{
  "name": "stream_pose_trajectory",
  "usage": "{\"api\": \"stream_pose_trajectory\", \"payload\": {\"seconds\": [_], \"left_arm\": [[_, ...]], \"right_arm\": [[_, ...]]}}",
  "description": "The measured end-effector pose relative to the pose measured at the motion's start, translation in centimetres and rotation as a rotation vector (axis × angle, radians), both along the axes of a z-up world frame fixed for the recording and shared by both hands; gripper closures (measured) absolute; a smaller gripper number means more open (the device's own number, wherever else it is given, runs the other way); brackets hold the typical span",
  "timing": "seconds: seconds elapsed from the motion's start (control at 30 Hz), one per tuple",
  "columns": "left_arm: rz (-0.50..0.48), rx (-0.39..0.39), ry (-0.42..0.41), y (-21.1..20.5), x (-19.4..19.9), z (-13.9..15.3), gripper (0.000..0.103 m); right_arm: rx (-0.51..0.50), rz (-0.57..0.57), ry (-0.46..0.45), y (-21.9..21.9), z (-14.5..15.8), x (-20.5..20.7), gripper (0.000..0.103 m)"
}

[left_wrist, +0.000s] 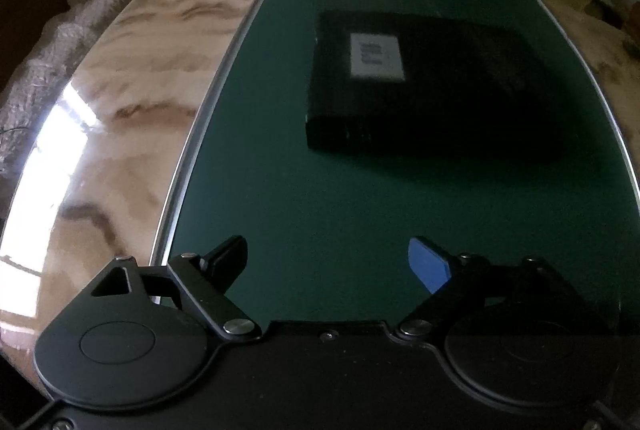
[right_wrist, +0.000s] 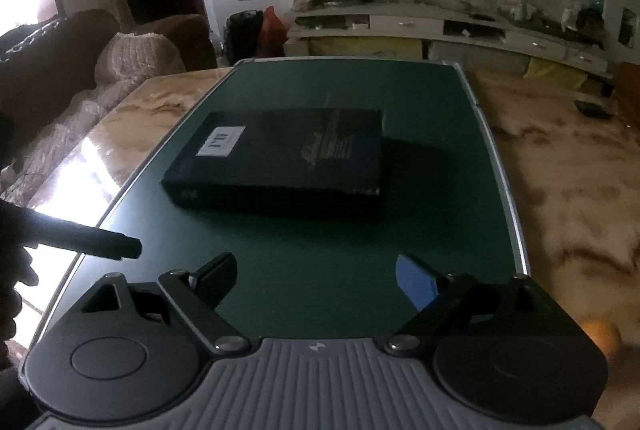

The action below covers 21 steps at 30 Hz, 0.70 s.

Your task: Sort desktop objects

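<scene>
both tongs hang spread apart and empty over the near end of a green mat: the left tongs (left_wrist: 328, 262) and the right tongs (right_wrist: 316, 278), each with one black and one blue finger. farther up the mat (right_wrist: 320, 294) lies a dark book (right_wrist: 280, 162), flat, with a white label (right_wrist: 221, 145). the mat rests on a glossy marble bench (right_wrist: 560, 170).

Left wrist view: low over the near end of the green mat (left_wrist: 320, 210), looking forward and down, close to the black book (left_wrist: 432, 90). Right wrist view: higher, further back, facing the same way, room wall beyond. Both share mat (right_wrist: 320, 262), book (right_wrist: 288, 158) and marbled desk (right_wrist: 560, 190).
</scene>
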<state>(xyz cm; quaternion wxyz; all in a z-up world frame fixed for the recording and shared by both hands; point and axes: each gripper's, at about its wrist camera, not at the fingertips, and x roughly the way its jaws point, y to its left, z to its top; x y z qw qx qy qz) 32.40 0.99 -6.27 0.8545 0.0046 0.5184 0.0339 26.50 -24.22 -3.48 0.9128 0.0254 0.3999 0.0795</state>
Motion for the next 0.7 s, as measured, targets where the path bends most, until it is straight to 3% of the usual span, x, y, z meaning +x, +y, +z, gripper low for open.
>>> {"api": "stream_pose_trajectory", "payload": {"seconds": [0.37,0.7], "left_arm": [[0.065,-0.084,0.009,2.4,7.9,-1.8,0.014],[-0.008,-0.099,-0.011,2.0,12.8,-2.9,0.013]], "right_arm": [[0.064,-0.015,0.031,-2.0,-3.8,8.8,0.017],[0.143,-0.049,0.048,-3.2,-6.4,14.9,0.017]]}}
